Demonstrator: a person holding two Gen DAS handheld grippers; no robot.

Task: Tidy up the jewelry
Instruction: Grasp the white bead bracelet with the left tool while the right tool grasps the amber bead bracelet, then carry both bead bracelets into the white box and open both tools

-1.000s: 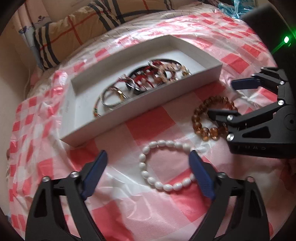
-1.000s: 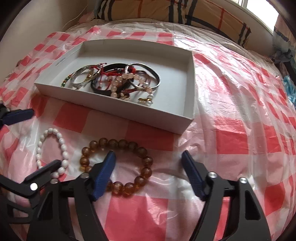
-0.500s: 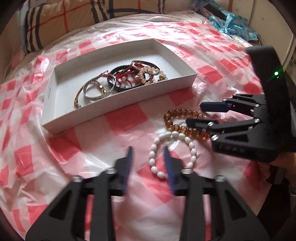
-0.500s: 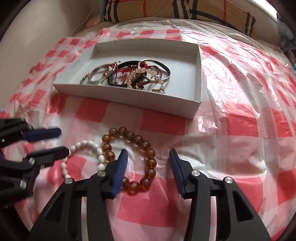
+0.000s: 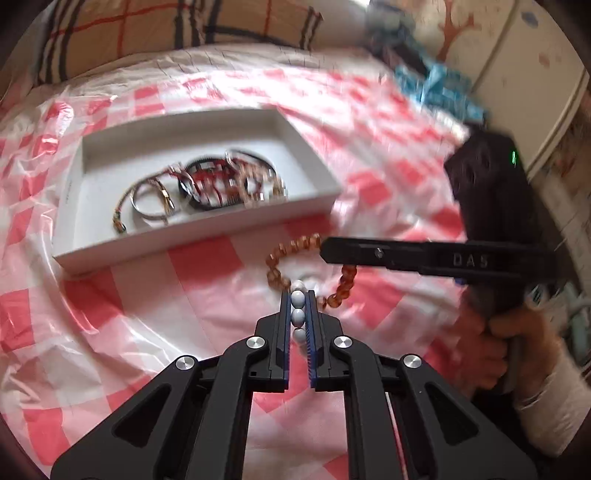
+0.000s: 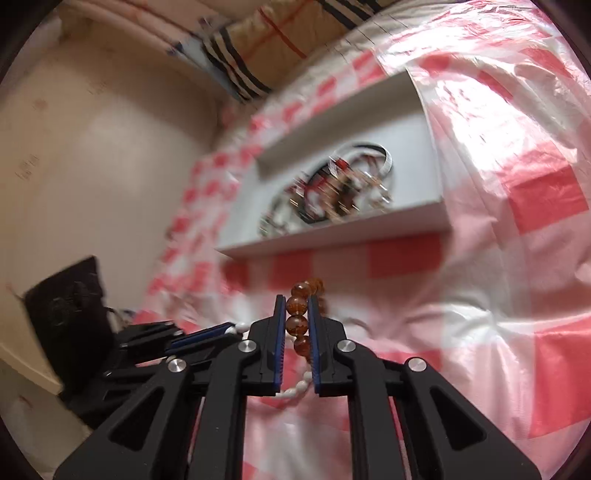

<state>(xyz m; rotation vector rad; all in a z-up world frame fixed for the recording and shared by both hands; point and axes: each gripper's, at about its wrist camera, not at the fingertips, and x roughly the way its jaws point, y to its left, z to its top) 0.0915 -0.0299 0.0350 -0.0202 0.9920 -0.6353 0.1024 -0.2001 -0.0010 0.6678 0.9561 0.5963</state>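
Note:
My left gripper (image 5: 297,295) is shut on a white bead bracelet (image 5: 297,315), with beads showing between its blue pads. My right gripper (image 6: 297,300) is shut on an amber bead bracelet (image 6: 296,325); in the left wrist view that bracelet (image 5: 291,247) hangs in a loop below the right gripper (image 5: 325,249). A white tray (image 5: 325,173) holding several bangles and corded bracelets (image 5: 207,184) lies beyond both grippers; it also shows tilted and blurred in the right wrist view (image 6: 332,236). Part of the white bracelet (image 6: 295,387) shows under the right gripper.
Everything lies on a bed covered with a red and white checked plastic sheet (image 5: 110,332). A plaid pillow (image 5: 166,29) is at the back. Blue cloth (image 5: 436,88) lies at the back right by a cabinet. A wall (image 6: 92,166) is at the left.
Both grippers have closed from open, the left on the white bracelet and the right on the amber one. The right wrist view has tilted and the amber bracelet now hangs lifted.

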